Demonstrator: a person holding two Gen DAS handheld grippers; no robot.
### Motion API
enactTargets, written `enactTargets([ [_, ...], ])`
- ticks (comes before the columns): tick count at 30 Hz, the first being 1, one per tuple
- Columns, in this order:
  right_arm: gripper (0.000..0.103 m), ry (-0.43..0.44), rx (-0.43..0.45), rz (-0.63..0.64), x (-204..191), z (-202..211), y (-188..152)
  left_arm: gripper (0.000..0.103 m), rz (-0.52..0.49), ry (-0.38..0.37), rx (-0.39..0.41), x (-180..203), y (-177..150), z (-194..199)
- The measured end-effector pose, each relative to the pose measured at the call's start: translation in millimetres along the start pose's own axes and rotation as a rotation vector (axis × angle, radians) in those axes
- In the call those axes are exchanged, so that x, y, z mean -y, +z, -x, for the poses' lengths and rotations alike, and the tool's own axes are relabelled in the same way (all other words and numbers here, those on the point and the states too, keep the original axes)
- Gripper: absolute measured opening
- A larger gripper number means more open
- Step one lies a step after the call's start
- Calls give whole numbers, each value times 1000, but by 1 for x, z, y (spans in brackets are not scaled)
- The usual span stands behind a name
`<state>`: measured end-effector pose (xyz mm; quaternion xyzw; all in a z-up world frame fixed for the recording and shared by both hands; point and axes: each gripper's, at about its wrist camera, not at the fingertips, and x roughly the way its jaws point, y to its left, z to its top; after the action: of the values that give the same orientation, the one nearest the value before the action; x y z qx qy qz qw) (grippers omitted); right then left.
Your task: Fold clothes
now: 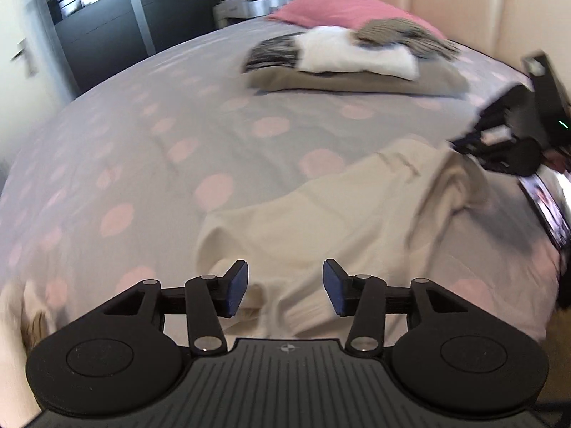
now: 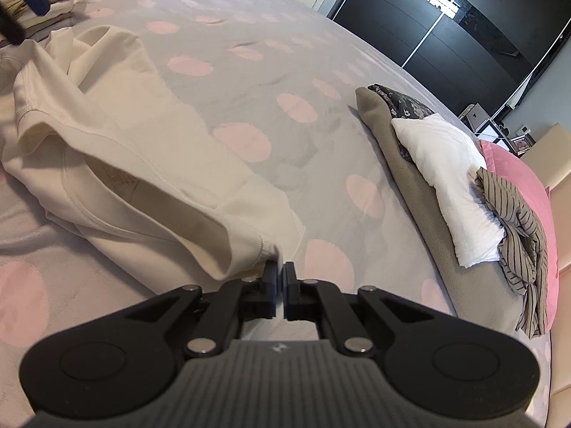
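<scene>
Cream sweatshirt (image 2: 117,164) lying crumpled on bed (image 2: 249,71). Right gripper (image 2: 280,278) pinching ribbed cuff, jaws nearly closed. Left gripper (image 1: 284,287) hovering wide open, holding nothing, over garment. Fabric looking soft, limp, light; seamed hem or cuff offering firmest hold.

You have bare grey pink-dotted bedspread (image 2: 249,82) between the cream cotton sweatshirt (image 2: 117,149) and the stacked folded clothes (image 2: 439,164) blocking beyond.
</scene>
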<state>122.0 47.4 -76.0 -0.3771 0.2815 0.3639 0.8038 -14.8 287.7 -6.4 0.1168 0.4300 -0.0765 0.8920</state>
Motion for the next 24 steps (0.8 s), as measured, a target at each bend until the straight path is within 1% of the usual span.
enactTargets([
  [2, 4, 0, 1, -1, 0, 2, 0, 44, -106, -28, -14, 18, 3, -4],
  [5, 4, -1, 8, 1, 0, 4, 0, 44, -260, -9, -54, 45, 2, -18],
  [8, 4, 0, 13, 2, 1, 7, -1, 44, -326, -5, -95, 57, -1, -33],
  [9, 4, 1, 15, 4, 1, 7, -1, 43, -338, 2, -107, 59, -1, -37],
  [10, 4, 1, 16, 5, 1, 8, -1, 39, -348, 11, -118, 60, -1, -42],
  [12, 4, 2, 20, 5, 2, 9, -1, 35, -363, 25, -139, 62, -2, -51],
  [17, 4, 5, 29, 10, 2, 11, -1, 31, -391, 50, -190, 64, -4, -68],
  [18, 4, 6, 31, 12, 2, 11, -1, 27, -395, 55, -196, 65, -5, -70],
  [21, 4, 5, 35, 25, 1, 12, -1, 8, -385, 56, -212, 65, -5, -76],
  [22, 4, 5, 37, 26, 1, 12, -2, 5, -379, 55, -209, 64, -5, -75],
  [24, 4, 7, 42, 26, 2, 14, -2, 1, -358, 54, -192, 62, -2, -71],
])
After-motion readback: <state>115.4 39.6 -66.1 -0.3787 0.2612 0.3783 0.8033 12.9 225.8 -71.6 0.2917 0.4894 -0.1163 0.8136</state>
